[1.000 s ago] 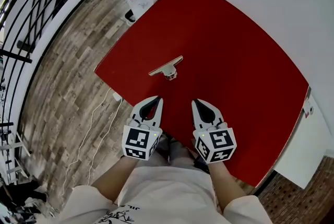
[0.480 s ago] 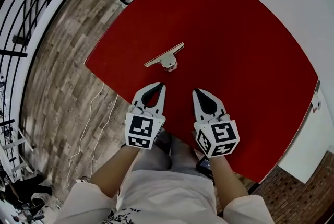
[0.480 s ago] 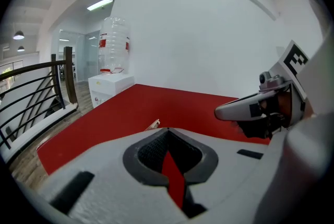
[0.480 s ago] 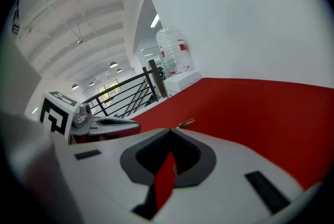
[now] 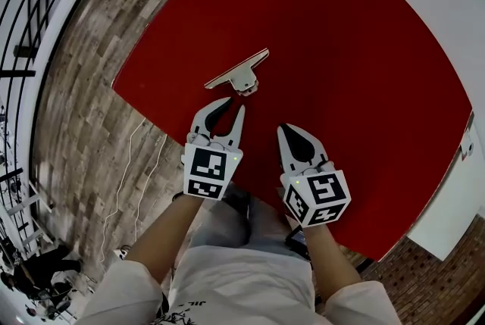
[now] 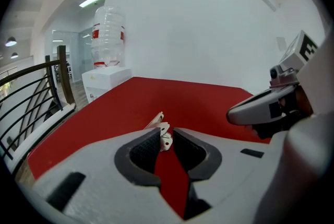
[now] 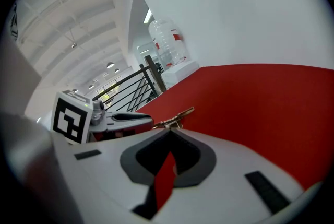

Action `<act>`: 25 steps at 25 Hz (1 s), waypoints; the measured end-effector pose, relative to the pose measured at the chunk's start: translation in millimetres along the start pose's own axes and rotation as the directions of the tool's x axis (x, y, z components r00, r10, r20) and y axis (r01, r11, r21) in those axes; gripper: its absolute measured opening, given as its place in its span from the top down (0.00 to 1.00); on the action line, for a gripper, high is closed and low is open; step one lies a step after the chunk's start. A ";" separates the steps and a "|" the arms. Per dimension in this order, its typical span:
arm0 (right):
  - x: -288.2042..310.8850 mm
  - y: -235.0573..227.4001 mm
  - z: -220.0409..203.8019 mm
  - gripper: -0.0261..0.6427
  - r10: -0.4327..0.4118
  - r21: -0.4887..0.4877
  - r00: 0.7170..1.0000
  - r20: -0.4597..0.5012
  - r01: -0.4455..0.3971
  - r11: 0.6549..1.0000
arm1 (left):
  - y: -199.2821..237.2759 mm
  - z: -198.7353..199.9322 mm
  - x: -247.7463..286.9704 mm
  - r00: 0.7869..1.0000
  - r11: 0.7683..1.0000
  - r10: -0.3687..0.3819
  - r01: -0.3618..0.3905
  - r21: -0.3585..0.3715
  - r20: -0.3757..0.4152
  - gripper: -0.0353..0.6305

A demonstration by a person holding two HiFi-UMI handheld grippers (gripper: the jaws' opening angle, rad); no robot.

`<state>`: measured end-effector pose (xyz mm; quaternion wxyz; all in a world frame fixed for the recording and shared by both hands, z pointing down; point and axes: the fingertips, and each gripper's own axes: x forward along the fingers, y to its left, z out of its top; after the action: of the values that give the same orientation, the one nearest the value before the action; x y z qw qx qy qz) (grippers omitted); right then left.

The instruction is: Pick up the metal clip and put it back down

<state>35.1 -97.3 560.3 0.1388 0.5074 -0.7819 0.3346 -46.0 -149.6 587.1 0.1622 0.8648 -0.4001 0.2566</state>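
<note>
Nearest the camera, the person's bare forearms [image 5: 161, 242] reached forward over the near edge of the red table [image 5: 356, 89], one tool in each hand. The left gripper [image 5: 226, 111] was a little ahead of the right, and its jaws were opening, a narrow gap showing between the dark pads with nothing pressed in it. The right gripper [image 5: 283, 129] was beside it, apart from it, with its jaws together and empty. Just beyond the left gripper's tips, the metal clip [image 5: 237, 71] lay flat on the tabletop, its long silver bar set slantwise and its short stem pointing back toward those tips. Past the table's far left corner, a clear water bottle [image 6: 108, 35] stood on a white dispenser [image 6: 107, 78], next to a black railing [image 6: 31, 93] above the wooden floor [image 5: 83, 104].
</note>
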 end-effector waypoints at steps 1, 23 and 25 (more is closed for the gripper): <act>1.6 -0.2 -0.5 0.95 0.002 0.002 1.000 -0.003 -0.002 1.000 | -0.2 -1.6 4.2 1.000 1.000 -0.004 0.005 0.015 -0.009 0.85; 19.8 -22.1 -3.5 0.96 0.015 0.079 1.000 -0.019 -0.013 0.997 | 26.8 -9.9 63.1 0.990 0.966 0.128 -0.110 0.234 -0.064 0.78; 16.4 -21.8 -5.2 0.96 0.014 0.081 1.000 -0.018 -0.012 0.997 | 29.3 -3.6 58.2 0.990 0.969 0.131 -0.117 0.217 -0.051 0.83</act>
<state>46.4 -111.0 581.6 0.1233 0.5042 -0.7697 0.3716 -37.9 -201.7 625.7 0.0650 0.8416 -0.4183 0.3355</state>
